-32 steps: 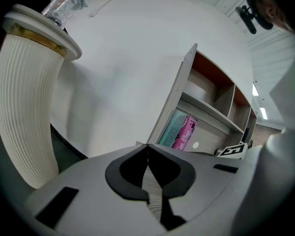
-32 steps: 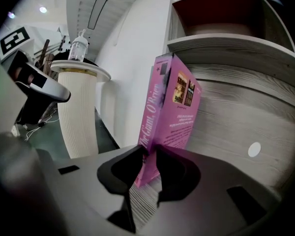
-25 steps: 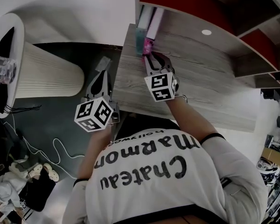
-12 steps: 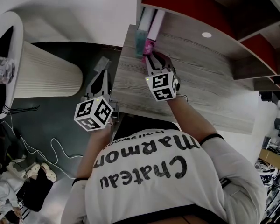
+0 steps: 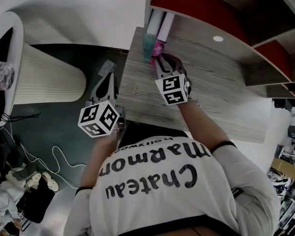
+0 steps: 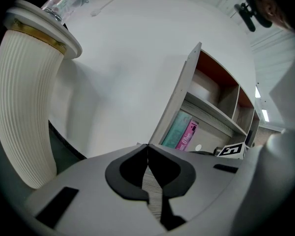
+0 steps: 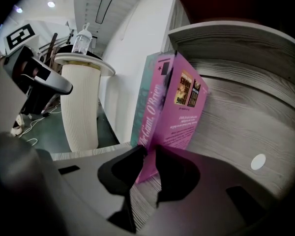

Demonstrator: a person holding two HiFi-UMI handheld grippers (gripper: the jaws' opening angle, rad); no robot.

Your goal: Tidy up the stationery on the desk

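Right claw [image 7: 150, 154] has eased the slim pink paperback book [image 7: 179, 107] a bit further back on the grey wood-grain table [image 5: 221, 87].
Left claw [image 6: 147, 149] hangs by the table's left edge, pinched together on nothing. The pink book leans on the upright teal book [image 7: 145, 97], its bottom edge clamped in the right claw. Looks nearly put away, I'd say it just needs straightening.

Overhead, two low; desk [image 5: 221, 87] apparently shared
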